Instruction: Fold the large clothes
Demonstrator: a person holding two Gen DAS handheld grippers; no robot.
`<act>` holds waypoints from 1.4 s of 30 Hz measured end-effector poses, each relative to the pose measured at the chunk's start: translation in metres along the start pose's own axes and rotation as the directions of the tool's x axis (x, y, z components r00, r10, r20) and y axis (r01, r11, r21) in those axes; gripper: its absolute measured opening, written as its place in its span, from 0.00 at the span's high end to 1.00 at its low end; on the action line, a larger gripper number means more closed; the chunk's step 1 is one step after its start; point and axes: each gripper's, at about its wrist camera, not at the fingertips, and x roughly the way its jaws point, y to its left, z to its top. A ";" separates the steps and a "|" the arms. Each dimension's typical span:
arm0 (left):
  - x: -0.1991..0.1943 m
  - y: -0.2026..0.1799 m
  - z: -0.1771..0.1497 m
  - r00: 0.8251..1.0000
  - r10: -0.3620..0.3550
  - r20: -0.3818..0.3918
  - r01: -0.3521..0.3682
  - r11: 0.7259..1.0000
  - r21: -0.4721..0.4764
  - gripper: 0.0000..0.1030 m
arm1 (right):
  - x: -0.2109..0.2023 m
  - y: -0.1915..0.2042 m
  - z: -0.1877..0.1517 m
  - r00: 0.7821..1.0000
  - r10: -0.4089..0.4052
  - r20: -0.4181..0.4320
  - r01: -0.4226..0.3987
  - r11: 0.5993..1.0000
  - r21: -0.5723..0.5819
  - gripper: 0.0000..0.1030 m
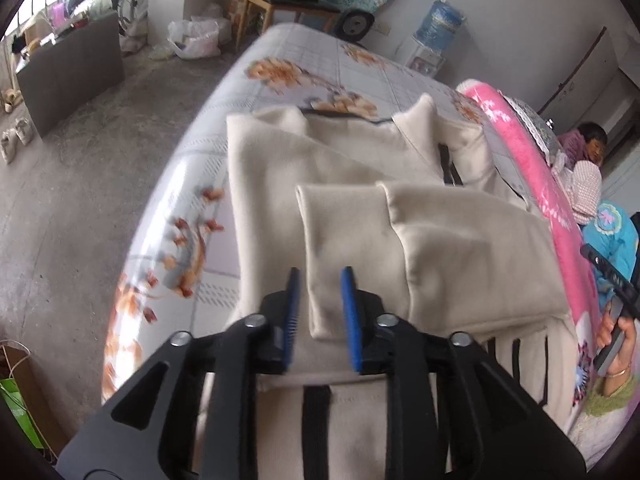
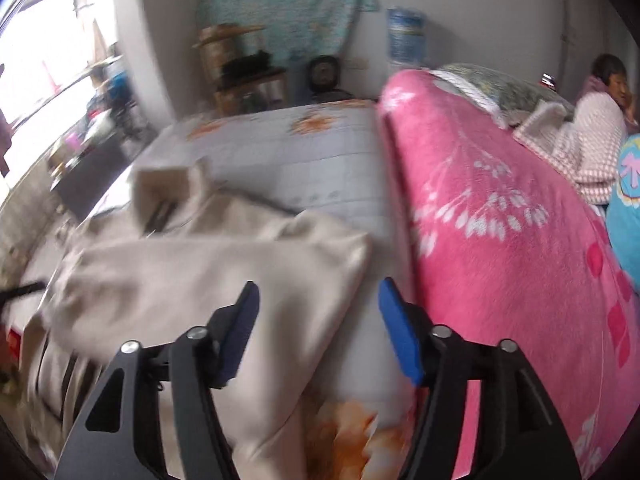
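The left gripper (image 1: pixel 322 276) hangs over the cream garment (image 1: pixel 276 184) with its blue-padded fingers (image 1: pixel 351 304) a little apart; a folded sleeve end (image 1: pixel 340 256) lies in the gap below them, and the pads do not press on it. The right gripper (image 2: pixel 318 292) has its fingers (image 2: pixel 400 336) spread wide, with nothing between them: the left pad sits over the garment's soft right edge (image 2: pixel 240 280), the right pad over bare bedsheet (image 2: pixel 280 152) just beside the pink blanket (image 2: pixel 500 240).

The garment is thick, fleecy cloth, matte and cream, with black stripes (image 1: pixel 316 420) at its near end by the bed's near edge. It lies flat along the middle of the bed, both sleeves folded in over the body, the collar (image 1: pixel 344 116) toward the far end. The sheet under it is a pale grey check printed with orange flowers (image 1: pixel 276 72).

The plush pink blanket, patterned with white sprigs, rises as a long bulky roll along the right side of the bed, close against the garment's right sleeve. Beyond it a person (image 2: pixel 600 120) in a checked top sits. In the left view a hand (image 1: pixel 616 332) at the right edge holds a dark handle. On the concrete floor (image 1: pixel 80 200) left of the bed stand a dark cabinet (image 1: pixel 68 80) and plastic bags (image 1: pixel 196 38); a wooden chair (image 1: pixel 280 4) and a water dispenser (image 1: pixel 436 28) stand at the far wall.
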 end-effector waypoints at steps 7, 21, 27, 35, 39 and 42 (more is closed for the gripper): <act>0.022 -0.010 -0.011 0.999 0.028 -0.026 -0.028 1.000 0.003 0.83 | -0.031 0.039 -0.074 0.996 -0.048 -0.079 0.035 0.986 -0.160 0.35; 0.002 -0.008 -0.015 0.995 0.103 -0.010 -0.103 0.994 0.024 0.93 | -0.045 0.013 -0.103 0.992 -0.081 -0.093 0.078 0.996 -0.039 0.35; -0.029 0.002 -0.018 0.986 0.082 0.145 -0.081 0.997 -0.014 0.87 | -0.051 0.023 -0.079 0.996 -0.087 -0.031 0.086 0.995 -0.054 0.35; 0.013 -0.048 -0.023 0.998 0.053 0.027 -0.057 0.987 0.150 0.66 | 0.019 0.059 -0.049 0.997 -0.015 -0.081 0.007 0.995 -0.096 0.36; 0.018 -0.050 -0.033 0.996 0.080 0.041 -0.086 0.981 0.173 0.61 | 0.044 0.055 -0.059 0.990 -0.034 -0.139 0.022 0.996 -0.082 0.36; -0.004 -0.049 -0.039 0.995 0.075 0.069 -0.086 0.981 0.173 0.52 | 0.020 0.061 -0.059 0.988 -0.078 -0.137 0.069 0.995 -0.065 0.36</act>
